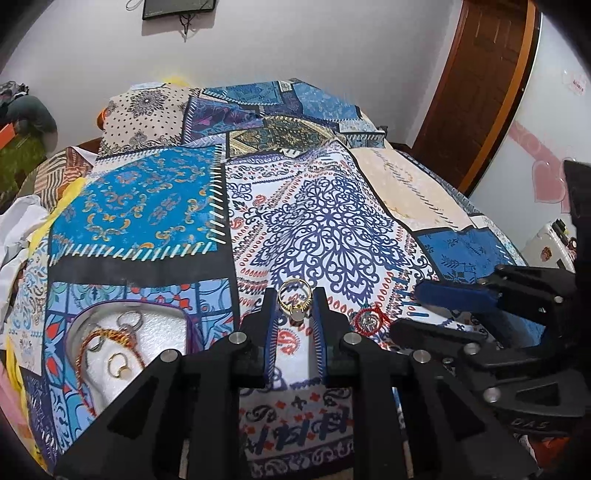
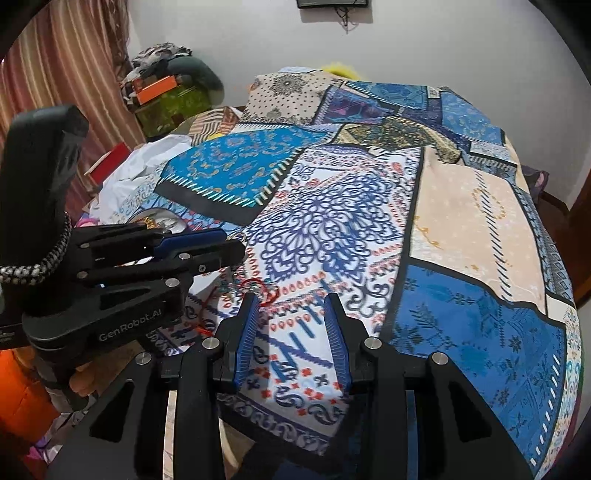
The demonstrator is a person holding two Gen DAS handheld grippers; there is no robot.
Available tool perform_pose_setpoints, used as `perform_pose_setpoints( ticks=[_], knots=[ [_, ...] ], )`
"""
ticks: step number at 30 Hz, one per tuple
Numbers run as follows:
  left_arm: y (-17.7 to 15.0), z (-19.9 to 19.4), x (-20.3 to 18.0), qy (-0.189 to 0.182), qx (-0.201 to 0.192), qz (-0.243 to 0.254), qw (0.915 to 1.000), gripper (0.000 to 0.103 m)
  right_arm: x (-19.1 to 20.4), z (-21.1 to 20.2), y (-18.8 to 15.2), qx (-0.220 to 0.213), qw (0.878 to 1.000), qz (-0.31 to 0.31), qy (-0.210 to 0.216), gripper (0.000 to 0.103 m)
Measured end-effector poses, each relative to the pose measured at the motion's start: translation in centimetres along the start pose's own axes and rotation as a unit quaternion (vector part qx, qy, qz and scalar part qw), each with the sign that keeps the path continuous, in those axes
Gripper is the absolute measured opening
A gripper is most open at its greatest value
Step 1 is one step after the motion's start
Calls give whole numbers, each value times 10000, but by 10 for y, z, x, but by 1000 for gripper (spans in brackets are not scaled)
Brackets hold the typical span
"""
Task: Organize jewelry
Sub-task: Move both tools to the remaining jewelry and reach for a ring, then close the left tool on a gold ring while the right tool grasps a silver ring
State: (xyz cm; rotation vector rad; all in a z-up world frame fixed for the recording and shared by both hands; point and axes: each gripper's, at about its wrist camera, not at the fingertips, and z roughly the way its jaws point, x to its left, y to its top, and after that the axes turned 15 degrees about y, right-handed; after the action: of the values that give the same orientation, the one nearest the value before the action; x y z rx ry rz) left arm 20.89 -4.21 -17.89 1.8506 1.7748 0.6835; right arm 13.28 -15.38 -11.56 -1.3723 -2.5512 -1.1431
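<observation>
You face a bed under a patchwork bedspread (image 1: 288, 206) of blue, cream and paisley panels. Behind it rises a plain white wall (image 1: 295, 40) carrying a dark-framed panel (image 1: 179, 8). Right of the bed stands a brown wooden door (image 1: 480, 81); left of it hangs a striped curtain (image 2: 62, 70).

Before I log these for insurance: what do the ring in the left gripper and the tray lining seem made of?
The ring looks like polished gold-toned metal: yellow and shiny, with a pale, milky stone, possibly opal or glass. The tray lining looks like white foam, matte and finely pebbled; it could be textured fabric.
</observation>
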Motion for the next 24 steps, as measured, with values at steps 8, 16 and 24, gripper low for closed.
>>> perform_pose_setpoints(
  ticks=[8, 16, 24],
  knots=[
    [-4, -21, 14, 56, -171, -120, 9998, 17, 11, 15, 3, 167, 9996, -193, 102, 33],
    [-9, -28, 19, 48, -193, -222, 9996, 17, 11, 23, 4, 227, 9994, -225, 136, 13],
    [-9, -42, 21, 60, -291, -278, 9992, 17, 11, 14, 0, 89, 9998, -155, 84, 8]
  ],
)
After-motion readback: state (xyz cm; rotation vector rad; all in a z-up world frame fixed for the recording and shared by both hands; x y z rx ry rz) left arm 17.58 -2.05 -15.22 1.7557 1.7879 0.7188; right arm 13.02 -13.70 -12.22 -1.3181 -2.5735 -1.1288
